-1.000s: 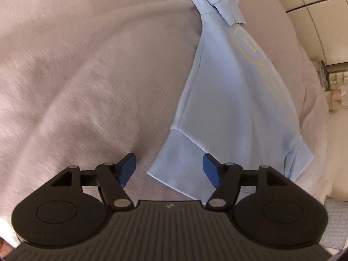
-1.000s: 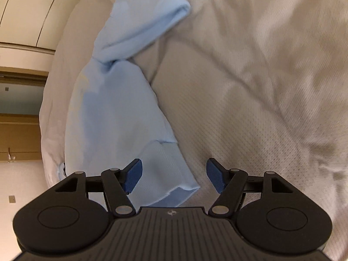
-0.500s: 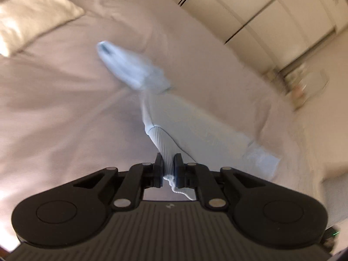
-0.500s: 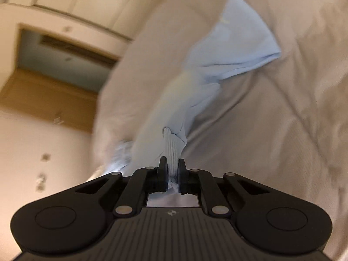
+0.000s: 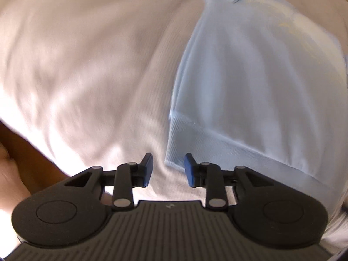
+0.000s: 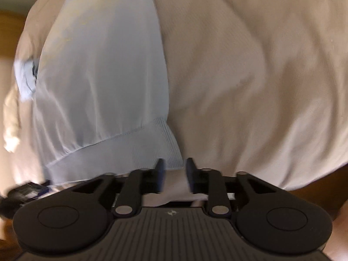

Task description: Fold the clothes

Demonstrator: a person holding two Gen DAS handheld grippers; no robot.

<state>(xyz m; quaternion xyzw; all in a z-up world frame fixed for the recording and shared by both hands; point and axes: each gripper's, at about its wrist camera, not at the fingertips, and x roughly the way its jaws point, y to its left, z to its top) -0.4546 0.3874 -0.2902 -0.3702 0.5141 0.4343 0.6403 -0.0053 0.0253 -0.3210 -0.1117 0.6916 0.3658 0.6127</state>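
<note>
Left wrist view: a pale, rumpled bedsheet [image 5: 87, 65] fills the left and centre of the frame, and the light blue sweatshirt [image 5: 250, 76] lies flat on it across the right, its long axis running from the ribbed hem [image 5: 217, 150] at lower centre up toward the upper right. The left gripper [image 5: 167, 168] hangs just above the hem's near corner; its jaws have just been opening and now stand partly apart with nothing held. In the right wrist view the same sweatshirt [image 6: 104, 76] fills the left half, its hem corner just ahead of the right gripper [image 6: 175, 170], whose jaws have likewise just been opening, empty. Each gripper is nearest its own hem corner. The knit looks soft and limp, the hem band thicker.
</note>
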